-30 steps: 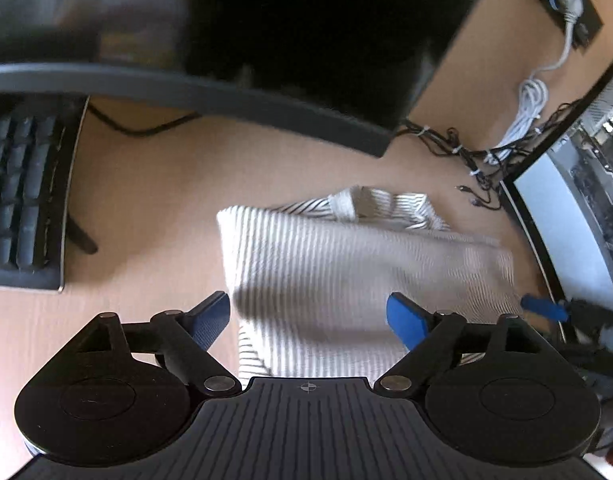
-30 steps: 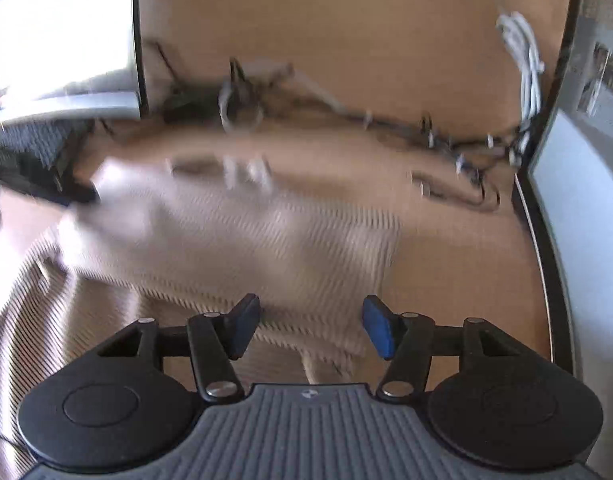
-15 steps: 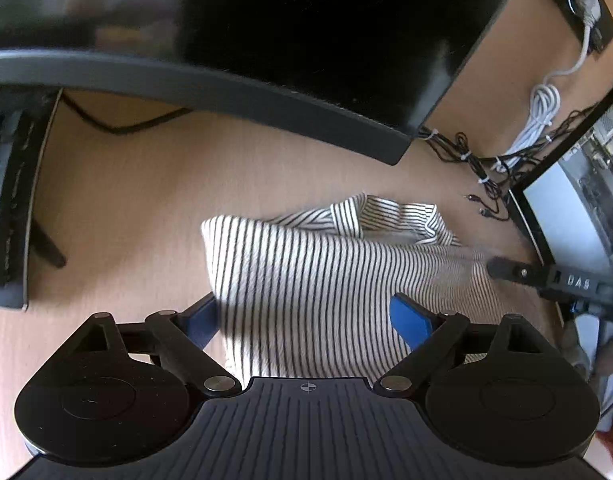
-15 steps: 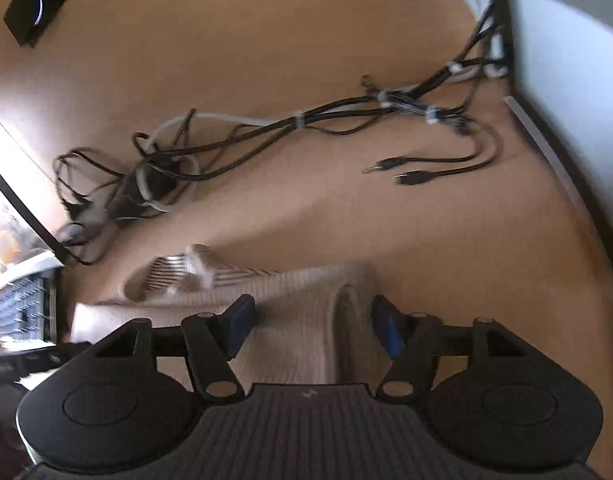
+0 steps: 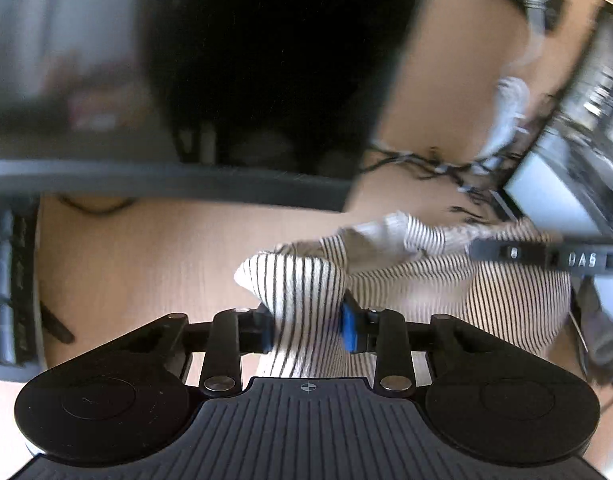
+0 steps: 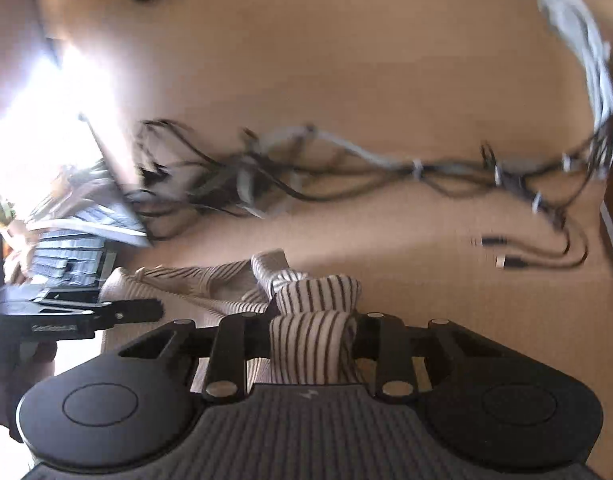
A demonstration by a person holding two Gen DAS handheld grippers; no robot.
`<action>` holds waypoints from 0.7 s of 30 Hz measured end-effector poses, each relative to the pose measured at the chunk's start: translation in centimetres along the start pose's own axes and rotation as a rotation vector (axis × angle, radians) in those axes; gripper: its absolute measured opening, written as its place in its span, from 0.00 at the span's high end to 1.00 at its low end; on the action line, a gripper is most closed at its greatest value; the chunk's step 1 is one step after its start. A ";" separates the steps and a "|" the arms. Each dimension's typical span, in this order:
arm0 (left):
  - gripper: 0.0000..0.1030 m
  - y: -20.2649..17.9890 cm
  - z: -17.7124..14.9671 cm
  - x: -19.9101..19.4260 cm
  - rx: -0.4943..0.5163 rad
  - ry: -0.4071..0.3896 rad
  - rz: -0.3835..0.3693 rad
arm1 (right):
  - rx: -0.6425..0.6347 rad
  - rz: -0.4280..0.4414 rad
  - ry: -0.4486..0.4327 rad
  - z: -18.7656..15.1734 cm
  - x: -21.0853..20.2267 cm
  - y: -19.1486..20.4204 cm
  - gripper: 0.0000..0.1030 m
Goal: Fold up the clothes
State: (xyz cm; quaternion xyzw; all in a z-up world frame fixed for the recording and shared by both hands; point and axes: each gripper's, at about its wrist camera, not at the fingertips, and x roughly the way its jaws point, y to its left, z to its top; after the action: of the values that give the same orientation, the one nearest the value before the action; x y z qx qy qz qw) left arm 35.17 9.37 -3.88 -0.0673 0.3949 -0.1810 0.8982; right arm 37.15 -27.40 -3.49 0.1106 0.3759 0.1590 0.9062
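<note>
A white garment with thin black stripes lies folded on the wooden desk. My left gripper is at its left edge, jaws closing, and the blue pads press a bunched fold of the cloth between them. In the right wrist view my right gripper holds the garment at its right edge, jaws closing, with a thick striped bunch squeezed between its fingers. Each gripper shows in the other's view: the right gripper and the left gripper.
A dark monitor on a grey stand stands behind the garment, with a keyboard at the far left. Tangled black and grey cables run across the back of the desk. A second screen borders the right side.
Both grippers' jaws have come together on the garment's edges, bunching the cloth that lay flat between open fingers. Both hands have lifted slightly and rolled, and the views are blurred.
</note>
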 end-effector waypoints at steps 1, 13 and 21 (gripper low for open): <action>0.68 -0.4 -0.1 -1.3 0.029 -0.011 -0.014 | -0.026 0.007 -0.016 -0.1 -1.4 0.9 0.75; 0.63 0.2 -11.3 -12.1 0.182 0.102 -0.132 | -0.461 -0.100 0.094 -14.5 -12.2 11.0 0.75; 0.24 4.2 -14.4 -17.3 0.006 0.157 -0.265 | -0.466 -0.231 0.153 -22.7 -15.6 14.6 0.65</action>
State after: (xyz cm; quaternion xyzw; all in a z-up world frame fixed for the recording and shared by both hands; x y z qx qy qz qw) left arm 14.95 20.11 -2.92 -0.1018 0.4508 -0.3041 0.8330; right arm 7.47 -17.81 -4.52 -0.1569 0.4065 0.1446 0.8884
